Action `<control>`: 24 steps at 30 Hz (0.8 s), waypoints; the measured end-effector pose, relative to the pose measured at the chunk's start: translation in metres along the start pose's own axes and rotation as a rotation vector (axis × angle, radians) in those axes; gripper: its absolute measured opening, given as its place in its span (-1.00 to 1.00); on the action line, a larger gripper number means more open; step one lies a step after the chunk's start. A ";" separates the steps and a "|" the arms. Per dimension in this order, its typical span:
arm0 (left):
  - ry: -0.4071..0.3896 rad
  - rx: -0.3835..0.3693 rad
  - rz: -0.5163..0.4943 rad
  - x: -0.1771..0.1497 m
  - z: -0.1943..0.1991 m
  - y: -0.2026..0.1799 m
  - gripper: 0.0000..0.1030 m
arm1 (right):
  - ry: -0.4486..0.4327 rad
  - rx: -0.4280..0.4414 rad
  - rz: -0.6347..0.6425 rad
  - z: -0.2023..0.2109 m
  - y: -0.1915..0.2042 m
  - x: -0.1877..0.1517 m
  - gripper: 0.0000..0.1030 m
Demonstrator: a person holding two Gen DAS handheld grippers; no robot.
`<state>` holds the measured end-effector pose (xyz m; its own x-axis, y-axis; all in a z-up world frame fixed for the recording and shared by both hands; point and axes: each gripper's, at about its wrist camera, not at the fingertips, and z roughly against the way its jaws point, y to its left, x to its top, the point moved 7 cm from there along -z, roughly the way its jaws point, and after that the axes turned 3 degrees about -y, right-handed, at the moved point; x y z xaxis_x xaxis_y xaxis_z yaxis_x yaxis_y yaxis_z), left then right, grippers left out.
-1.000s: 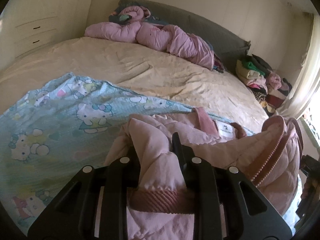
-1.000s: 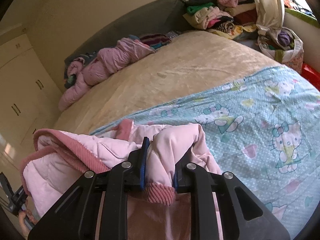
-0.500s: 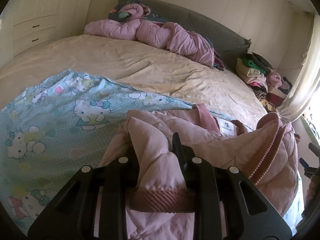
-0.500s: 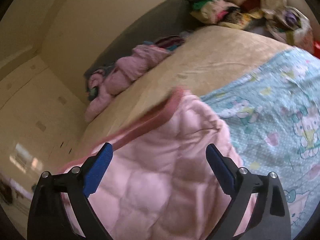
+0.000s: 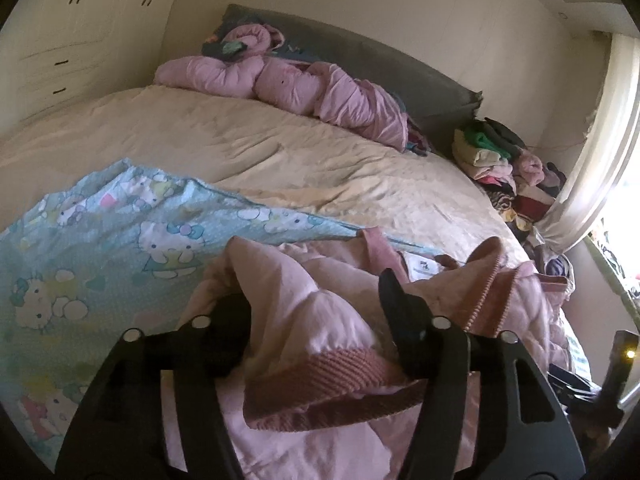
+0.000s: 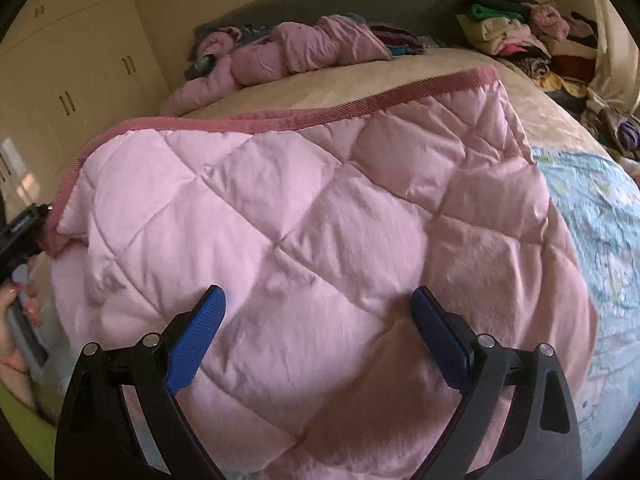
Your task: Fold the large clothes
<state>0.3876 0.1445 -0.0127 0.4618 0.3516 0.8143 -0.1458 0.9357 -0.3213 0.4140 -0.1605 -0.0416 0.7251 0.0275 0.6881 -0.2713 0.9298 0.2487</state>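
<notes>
I held my left gripper (image 5: pixel 316 312) pointing down over the near edge of the bed (image 5: pixel 280 152), and its jaws had just been opening: the bunched sleeve of the pink quilted jacket (image 5: pixel 320 320) with its ribbed cuff (image 5: pixel 340 372) lay loosely between the two black fingers, no longer pinched. My right gripper (image 6: pixel 318 312) pointed more steeply down, its jaws spread wide and holding nothing, the blue pads (image 6: pixel 196 340) hanging just above the flat quilted panel of the jacket (image 6: pixel 320 220). The jacket lay spread on the near part of the bed, partly over a light blue cartoon-cat blanket (image 5: pixel 100 240), with its ribbed hem (image 6: pixel 280 118) running across the far edge in the right wrist view. At the left edge of that view I could see my other hand (image 6: pixel 12 320) on the black handle of the left gripper, beside the jacket's corner. Farther back, a second pink padded garment (image 5: pixel 280 80) lay heaped against the grey headboard (image 5: pixel 400 68), well apart from my work. A pile of folded clothes (image 5: pixel 500 160) stood beside the bed near the curtain (image 5: pixel 600 140), and cream wardrobes (image 5: pixel 60 40) lined the wall on the other side.
</notes>
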 end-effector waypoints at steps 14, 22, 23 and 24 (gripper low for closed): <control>-0.141 0.075 -0.129 0.026 0.052 -0.024 0.82 | -0.060 0.023 -0.060 0.020 -0.014 0.005 0.81; -0.107 0.151 -0.161 0.020 0.056 -0.009 0.82 | -0.160 -0.101 -0.061 0.058 -0.053 0.020 0.82; -0.100 0.160 -0.158 0.018 0.055 -0.006 0.82 | -0.165 -0.120 -0.059 0.060 -0.059 0.020 0.82; -0.090 0.165 -0.150 0.016 0.054 -0.001 0.82 | -0.169 -0.143 -0.051 0.062 -0.065 0.021 0.82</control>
<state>0.3478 0.1505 0.0264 0.4104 0.2023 0.8892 -0.2257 0.9673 -0.1158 0.4075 -0.2435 -0.0009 0.6158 -0.0720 0.7846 -0.1351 0.9714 0.1952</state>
